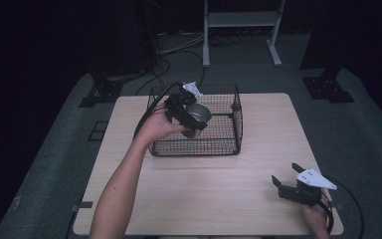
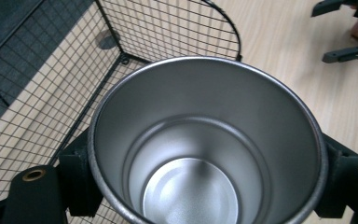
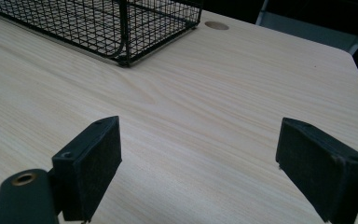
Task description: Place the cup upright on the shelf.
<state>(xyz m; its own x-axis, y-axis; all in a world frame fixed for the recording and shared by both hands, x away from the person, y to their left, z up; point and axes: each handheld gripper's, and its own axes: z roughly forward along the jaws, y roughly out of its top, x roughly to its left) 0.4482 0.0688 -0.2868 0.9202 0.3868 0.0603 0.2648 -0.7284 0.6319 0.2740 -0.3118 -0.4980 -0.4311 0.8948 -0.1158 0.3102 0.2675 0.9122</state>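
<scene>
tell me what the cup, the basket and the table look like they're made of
Cup: looks like stainless steel with a brushed satin finish; grey, softly reflective inside, thin rolled rim.
Basket: seems thin metal wire, coated or painted black; fine square mesh on thicker frame rods.
Table: pale wood or wood-look laminate, matt; straight grain lines show, but which of the two is unclear.

Empty steel cup, tilted; held over the wire basket.

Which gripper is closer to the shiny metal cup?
Left. The left gripper clamps the metal cup over the wire basket. The right gripper sits open, far off near the table's corner.
</scene>
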